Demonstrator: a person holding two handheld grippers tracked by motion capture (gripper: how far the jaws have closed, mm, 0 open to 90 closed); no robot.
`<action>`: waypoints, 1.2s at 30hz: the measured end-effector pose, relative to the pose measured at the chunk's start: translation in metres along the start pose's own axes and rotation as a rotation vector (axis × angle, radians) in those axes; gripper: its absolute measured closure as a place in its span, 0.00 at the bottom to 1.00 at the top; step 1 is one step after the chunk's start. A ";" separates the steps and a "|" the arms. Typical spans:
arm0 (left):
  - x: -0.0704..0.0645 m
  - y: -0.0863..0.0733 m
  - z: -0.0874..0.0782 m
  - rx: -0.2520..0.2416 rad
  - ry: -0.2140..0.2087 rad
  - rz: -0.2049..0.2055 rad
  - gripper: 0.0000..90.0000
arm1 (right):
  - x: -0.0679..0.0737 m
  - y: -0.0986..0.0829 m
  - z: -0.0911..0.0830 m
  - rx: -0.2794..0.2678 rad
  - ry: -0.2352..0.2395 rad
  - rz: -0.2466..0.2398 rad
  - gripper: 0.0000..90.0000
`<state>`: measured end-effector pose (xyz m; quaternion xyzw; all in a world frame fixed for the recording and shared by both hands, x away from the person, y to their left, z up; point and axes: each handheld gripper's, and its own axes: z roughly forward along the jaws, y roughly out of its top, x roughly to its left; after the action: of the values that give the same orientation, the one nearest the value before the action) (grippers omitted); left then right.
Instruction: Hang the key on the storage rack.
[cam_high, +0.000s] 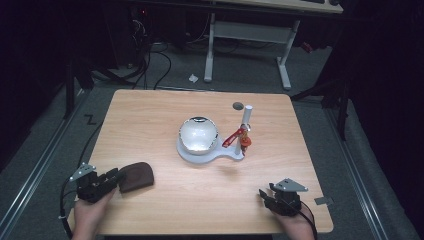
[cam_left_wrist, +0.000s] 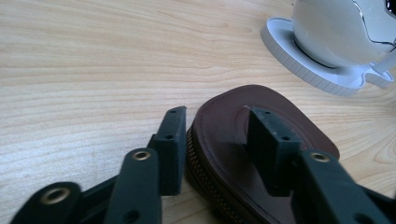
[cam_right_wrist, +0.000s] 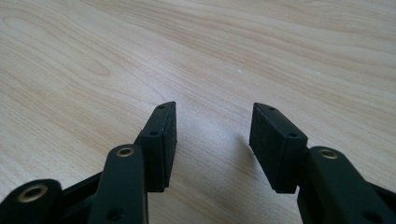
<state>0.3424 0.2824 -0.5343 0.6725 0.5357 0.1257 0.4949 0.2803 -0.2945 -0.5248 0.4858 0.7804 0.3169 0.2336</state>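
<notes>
Nearest, left tongs (cam_left_wrist: 212, 135) spread astride the near edge of the brown zip pouch (cam_left_wrist: 261, 140), one jaw beside its zipper, the other over its top; not yet pinched, nothing lifted. Right tongs (cam_right_wrist: 212, 135) spread and empty, well right of the pouch, over bare bench (cam_right_wrist: 233, 46). Beyond the pouch, white stand with a shiny dome (cam_high: 199, 135), untouched. Grasp and everything after seemingly left.

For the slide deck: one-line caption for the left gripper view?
Left claw, open, straddling the edge of a brown zip pouch on the wooden table.
</notes>
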 end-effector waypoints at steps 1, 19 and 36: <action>0.000 0.000 0.000 0.003 -0.002 -0.003 0.68 | 0.001 0.000 0.000 -0.003 0.000 -0.001 0.57; -0.010 -0.010 -0.002 0.064 -0.090 -0.015 0.79 | -0.001 -0.001 -0.001 -0.004 -0.001 0.022 0.57; -0.028 -0.007 -0.010 0.005 -0.096 0.077 0.95 | -0.005 -0.001 -0.002 -0.010 0.002 0.034 0.57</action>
<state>0.3206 0.2641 -0.5248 0.6991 0.4855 0.1106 0.5132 0.2803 -0.2998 -0.5239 0.4975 0.7706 0.3255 0.2296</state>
